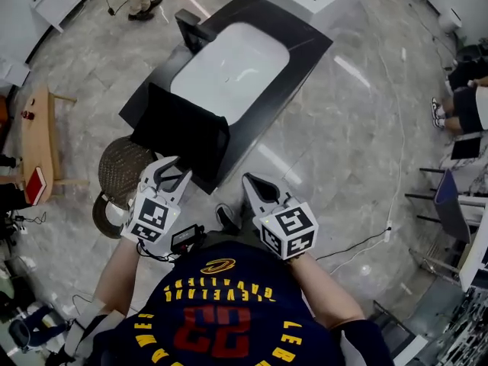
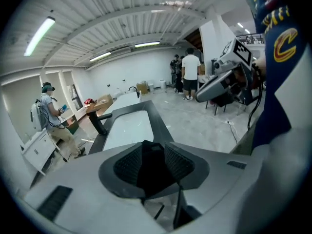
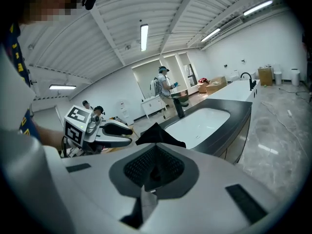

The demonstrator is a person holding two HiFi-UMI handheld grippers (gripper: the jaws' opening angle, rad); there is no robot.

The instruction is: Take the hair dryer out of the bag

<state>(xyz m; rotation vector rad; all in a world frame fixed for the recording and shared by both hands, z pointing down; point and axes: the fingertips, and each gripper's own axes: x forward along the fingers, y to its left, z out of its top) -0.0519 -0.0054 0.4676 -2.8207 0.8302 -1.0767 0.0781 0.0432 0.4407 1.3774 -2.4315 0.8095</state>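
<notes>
A black bag [image 1: 183, 134] stands on the near left corner of a black counter [image 1: 301, 48] with a white basin [image 1: 232, 71]. No hair dryer shows in any view. My left gripper [image 1: 169, 176] hovers just short of the bag's near edge, jaws apart and empty. In the left gripper view its fingers [image 2: 127, 164] frame a dark shape that looks like the bag. My right gripper [image 1: 255, 186] is shut, empty, near the counter's front corner, right of the bag. The right gripper view shows the bag [image 3: 158, 133] beyond its jaws and the left gripper [image 3: 109, 129] to its left.
A round woven basket [image 1: 122, 166] sits on the floor left of the counter, below the bag. A black faucet [image 1: 192, 27] rises at the basin's far end. A wooden table [image 1: 38, 139] stands at far left. People stand farther off; a cable [image 1: 393, 166] runs over the floor.
</notes>
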